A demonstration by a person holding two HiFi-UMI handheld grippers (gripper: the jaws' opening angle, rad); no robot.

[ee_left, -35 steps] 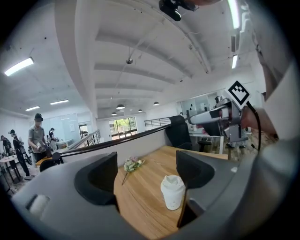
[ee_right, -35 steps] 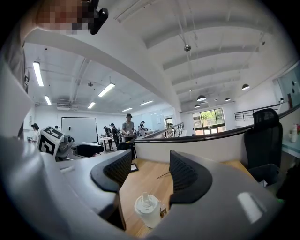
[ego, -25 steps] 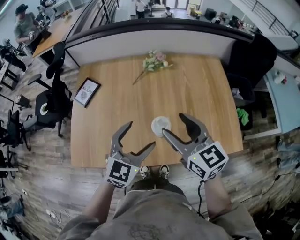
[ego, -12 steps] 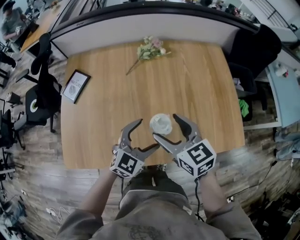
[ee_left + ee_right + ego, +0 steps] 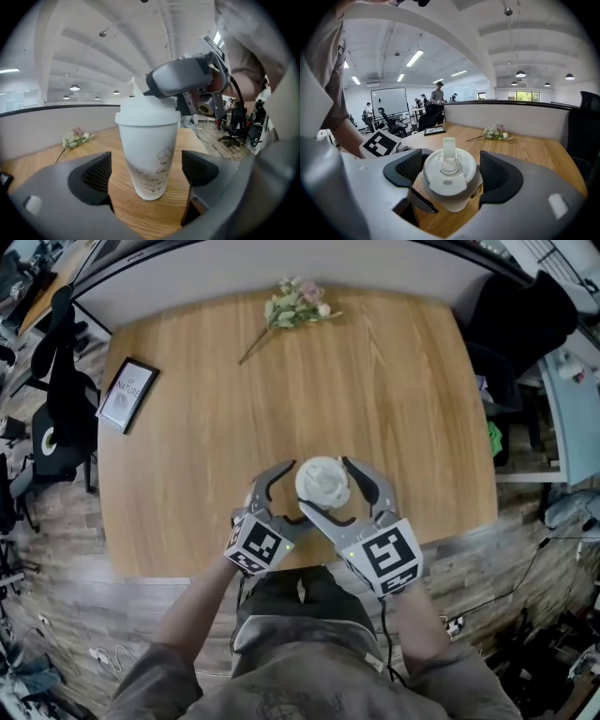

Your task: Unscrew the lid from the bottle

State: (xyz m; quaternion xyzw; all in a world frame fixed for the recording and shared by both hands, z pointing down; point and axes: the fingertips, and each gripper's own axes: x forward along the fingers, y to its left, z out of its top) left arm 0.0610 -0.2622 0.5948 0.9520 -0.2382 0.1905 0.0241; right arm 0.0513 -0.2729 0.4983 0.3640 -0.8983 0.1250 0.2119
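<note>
One broad light wooden table (image 5: 394,409) lies under everything. My left gripper (image 5: 146,172) brackets the body of the white plastic bottle (image 5: 149,154); its jaws have just been opening and stand wide, pads clear of it on both sides. My right gripper (image 5: 452,169) sits higher, jaws also just opening, either side of the round white lid (image 5: 449,174) without pressing. That bottle stands upright near the table's front edge. Farther off lie a black-framed picture (image 5: 127,395) and a pale flower sprig (image 5: 292,304)
</note>
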